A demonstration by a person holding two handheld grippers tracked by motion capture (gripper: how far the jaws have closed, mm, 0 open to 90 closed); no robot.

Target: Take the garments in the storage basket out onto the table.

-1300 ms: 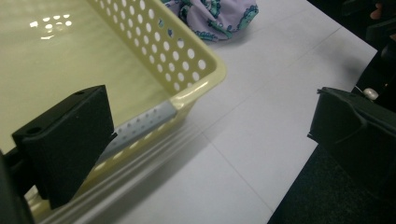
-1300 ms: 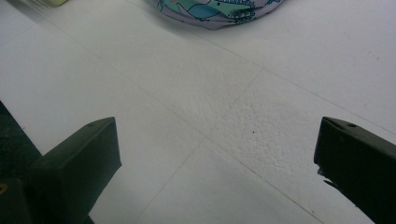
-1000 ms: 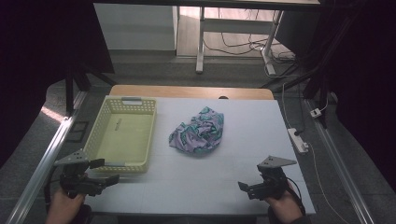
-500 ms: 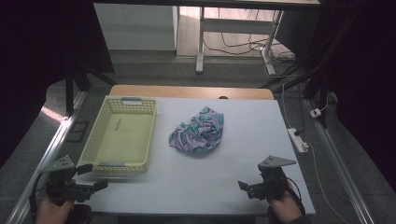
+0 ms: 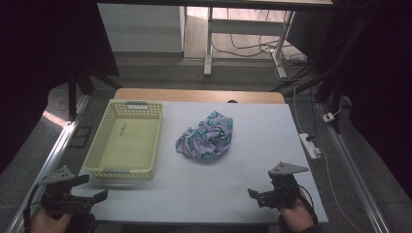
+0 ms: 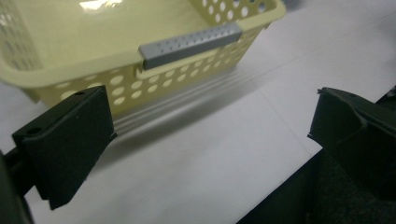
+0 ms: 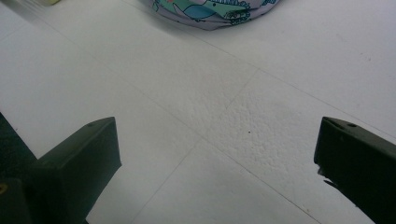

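A crumpled cloth with a purple and teal print lies near the middle of the white table; its near edge shows as cloth at the top of the right gripper view. A pale yellow perforated basket with grey handles stands to its left, with nothing inside. My left gripper is open at the table's front left corner, just in front of the basket. My right gripper is open at the front right, low over the bare table, well short of the cloth.
A wooden strip runs along the table's far edge. A white power strip lies on the floor to the right. Desk legs and cables stand beyond the table. Metal rails flank both sides.
My left gripper has drawn back toward the front left corner, then edged slightly right. The right gripper, cloth and basket have stayed put.
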